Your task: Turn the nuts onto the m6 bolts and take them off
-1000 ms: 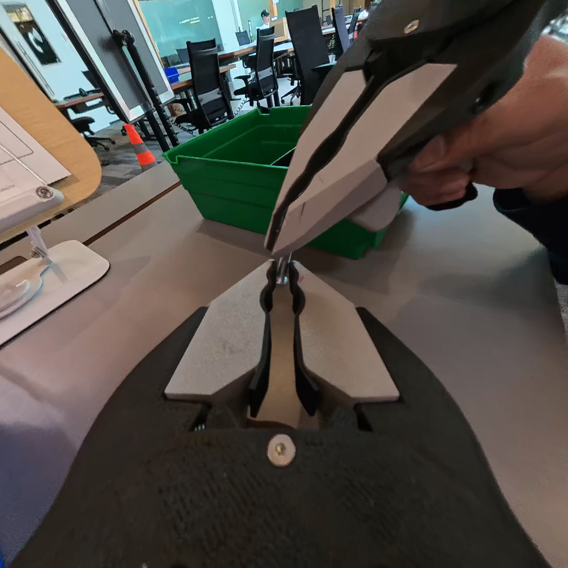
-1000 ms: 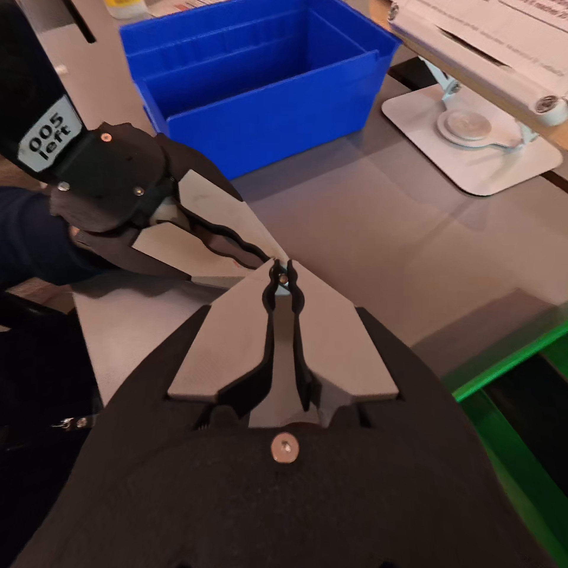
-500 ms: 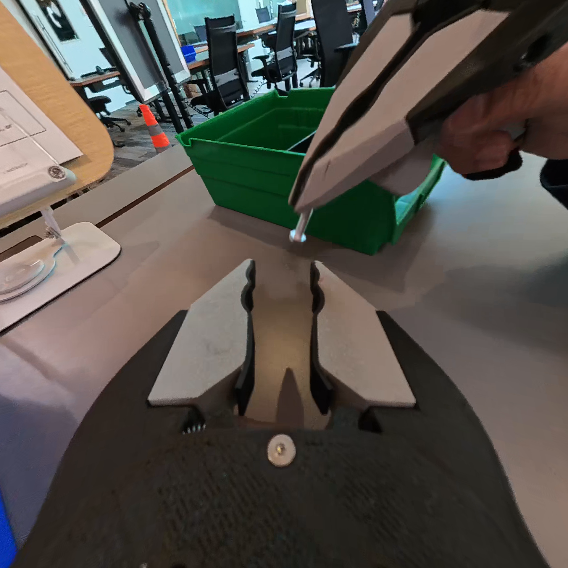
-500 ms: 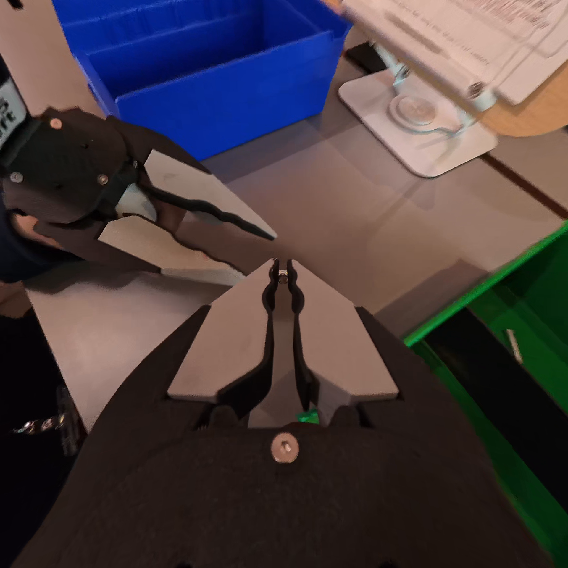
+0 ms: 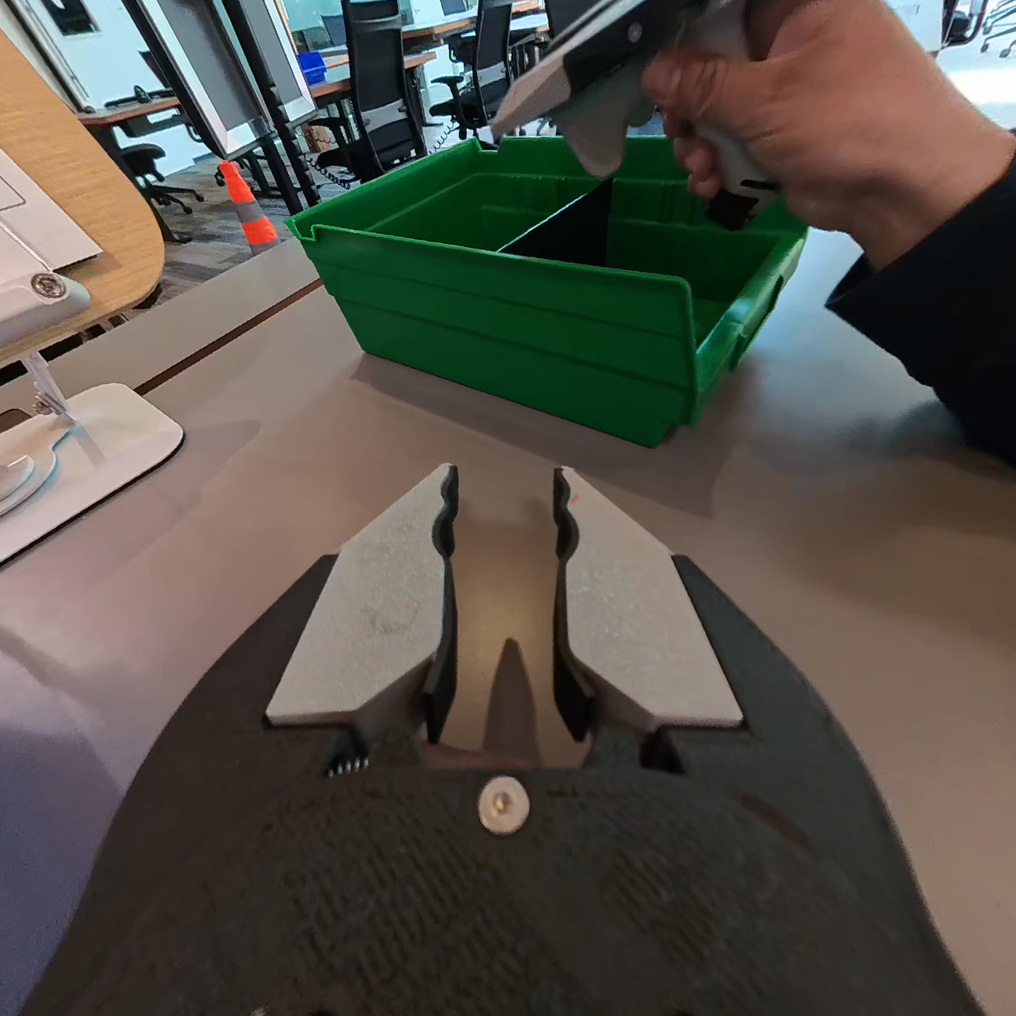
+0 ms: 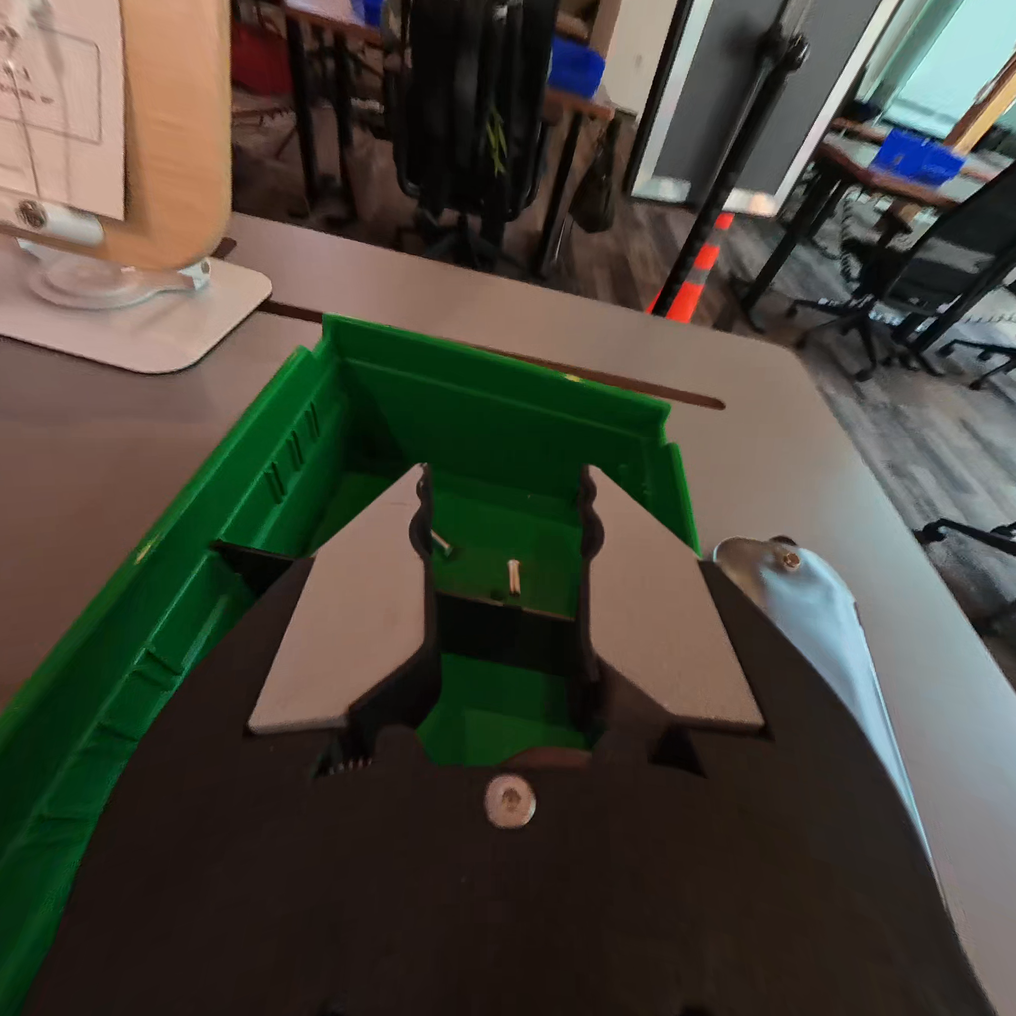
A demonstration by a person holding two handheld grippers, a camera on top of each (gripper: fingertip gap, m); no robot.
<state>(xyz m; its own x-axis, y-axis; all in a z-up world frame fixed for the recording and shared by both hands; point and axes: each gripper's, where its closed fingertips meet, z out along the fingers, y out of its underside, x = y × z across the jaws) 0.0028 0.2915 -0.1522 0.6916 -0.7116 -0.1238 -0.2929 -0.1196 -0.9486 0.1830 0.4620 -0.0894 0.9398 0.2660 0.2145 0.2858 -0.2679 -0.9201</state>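
My left gripper (image 5: 503, 478) is open and empty, low over the grey table (image 5: 769, 550). The green bin (image 5: 511, 341) stands just ahead of it, with a black divider (image 5: 566, 231) inside. A hand holds my right gripper above the bin, and its fingers (image 5: 550, 93) show at the top of the left wrist view. In the right wrist view my right gripper (image 6: 504, 473) is open and empty, looking down into the bin (image 6: 181, 550). Two silver bolts lie in the far compartment: one (image 6: 440, 541) by the left finger, one (image 6: 513, 574) near the divider (image 6: 506, 627). No nut is clearly seen.
A white stand base (image 5: 93, 440) with a paper holder sits at the table's left; it also shows in the right wrist view (image 6: 165, 324). The table's edge (image 6: 824, 418) runs right of the bin. Beyond it are an orange cone (image 5: 250, 209) and office chairs. One gripper's finger ends stand about 25 cm off the other's.
My left gripper opened and let go of the bolt. My right gripper carried the bolt over the green bin and opened; the bolt is no longer between its fingers.
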